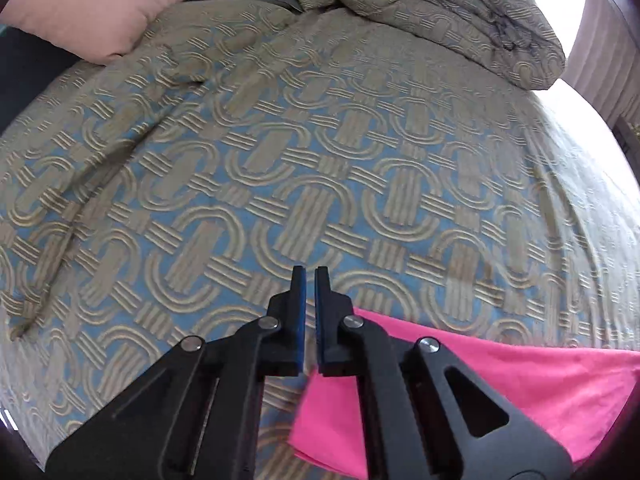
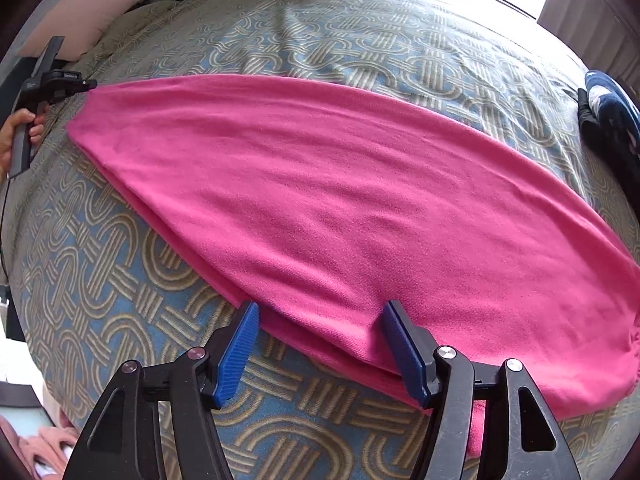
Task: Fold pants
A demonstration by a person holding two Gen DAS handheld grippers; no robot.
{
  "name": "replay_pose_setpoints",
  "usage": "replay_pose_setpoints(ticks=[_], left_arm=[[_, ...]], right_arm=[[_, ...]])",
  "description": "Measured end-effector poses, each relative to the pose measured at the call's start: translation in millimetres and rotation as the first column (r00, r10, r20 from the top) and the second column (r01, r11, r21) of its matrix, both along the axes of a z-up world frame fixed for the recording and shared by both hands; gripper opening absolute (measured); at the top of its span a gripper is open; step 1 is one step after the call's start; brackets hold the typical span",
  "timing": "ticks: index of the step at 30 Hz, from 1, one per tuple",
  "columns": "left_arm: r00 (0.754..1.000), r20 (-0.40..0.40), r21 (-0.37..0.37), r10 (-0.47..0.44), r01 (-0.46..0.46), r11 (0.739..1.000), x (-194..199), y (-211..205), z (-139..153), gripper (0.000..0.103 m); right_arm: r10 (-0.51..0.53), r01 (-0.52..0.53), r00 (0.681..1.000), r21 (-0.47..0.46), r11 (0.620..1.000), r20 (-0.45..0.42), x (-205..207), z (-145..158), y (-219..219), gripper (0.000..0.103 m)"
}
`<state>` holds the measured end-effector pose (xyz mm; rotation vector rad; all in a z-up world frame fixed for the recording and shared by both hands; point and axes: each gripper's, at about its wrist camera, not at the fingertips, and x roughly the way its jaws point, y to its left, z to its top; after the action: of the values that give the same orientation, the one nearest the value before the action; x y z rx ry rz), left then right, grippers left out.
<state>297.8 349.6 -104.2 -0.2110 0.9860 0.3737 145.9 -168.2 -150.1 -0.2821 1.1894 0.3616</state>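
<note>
Pants [image 2: 328, 200]: pink, laid flat across patterned bedspread [image 2: 120, 280], spanning right wrist view from upper left to lower right; legs apparently stacked one on the other, so lengthwise fold judged done, crosswise folds judged outstanding.

Nearest, bottom centre of right wrist view: right gripper [image 2: 320, 312], spread wide, holding nothing, poised over near edge of fabric.

Bottom centre of left wrist view: left gripper [image 1: 310, 276], nearly closed, a thin gap showing between the pads, nothing visibly between them; pink corner at lower right of that view.

Farther, upper left of right wrist view: left hand [image 2: 18, 136] on its gripper handle beside far end of garment.

Farthest: pink pillow [image 1: 92, 8], bunched duvet [image 1: 440, 12]; dark garment [image 2: 612, 120] at right edge.
</note>
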Motion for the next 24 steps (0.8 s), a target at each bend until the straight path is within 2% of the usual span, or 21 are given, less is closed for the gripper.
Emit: replay_pose_setpoints(ticks=[1,3,5,6,7,8,10,13,16,18,19,20,21,22,24], left_arm=[[1.000,-0.008,0.005,0.020,-0.020,1.000,-2,5,-1,0.005],[0.998,0.006,-0.071,0.061,-0.060,0.996,-16,12,-2,0.005],[0.998,0.030,-0.126,0.049,-0.045,0.991,-32,8,2,0.005],[0.999,0.039,-0.117,0.024,-0.019,0.993,-41,-1,6,0.006],[0.999,0.047,-0.099,-0.003,0.008,0.995,-51,-11,9,0.015],[0.998,0.058,-0.085,-0.032,0.037,0.996,-60,-23,13,0.029],[0.993,0.090,-0.077,-0.080,0.087,0.993,-75,-49,22,0.048],[0.974,0.145,-0.079,-0.171,0.184,0.980,-101,-94,33,0.053],[0.945,0.197,-0.107,-0.261,0.285,0.952,-125,-149,39,0.058],[0.906,0.213,-0.166,-0.366,0.402,0.900,-141,-195,38,0.059],[0.882,0.218,-0.193,-0.418,0.459,0.867,-147,-217,37,0.059],[0.846,0.229,-0.217,-0.482,0.527,0.822,-154,-242,35,0.059],[0.801,0.238,-0.232,-0.549,0.596,0.769,-160,-267,34,0.059],[0.738,0.255,-0.244,-0.624,0.674,0.697,-168,-295,33,0.059],[0.634,0.279,-0.248,-0.721,0.773,0.583,-181,-343,30,0.059]], right_arm=[[-0.003,0.003,1.000,0.005,1.000,0.003,0,1,0,0.065],[-0.020,0.020,1.000,0.019,1.000,0.008,-2,4,-3,0.065],[-0.053,0.052,0.998,0.034,0.998,0.036,-5,11,-11,0.065],[-0.069,0.067,0.996,0.043,0.997,0.058,-8,17,-15,0.065],[-0.087,0.083,0.993,0.052,0.995,0.080,-10,23,-20,0.065],[-0.108,0.103,0.989,0.057,0.993,0.105,-13,28,-26,0.065],[-0.158,0.151,0.976,0.061,0.987,0.152,-20,38,-41,0.065],[-0.260,0.249,0.948,0.079,0.965,0.182,-30,41,-70,0.065],[-0.369,0.354,0.913,0.110,0.929,0.172,-47,38,-101,0.065],[-0.443,0.423,0.882,0.147,0.894,0.159,-56,38,-126,0.065],[-0.479,0.455,0.864,0.164,0.875,0.157,-60,39,-138,0.065],[-0.513,0.487,0.844,0.176,0.856,0.157,-63,39,-149,0.065],[-0.544,0.517,0.824,0.182,0.837,0.159,-69,43,-161,0.065],[-0.568,0.540,0.807,0.186,0.821,0.162,-73,43,-171,0.065],[-0.605,0.576,0.777,0.192,0.795,0.172,-82,46,-187,0.065]])
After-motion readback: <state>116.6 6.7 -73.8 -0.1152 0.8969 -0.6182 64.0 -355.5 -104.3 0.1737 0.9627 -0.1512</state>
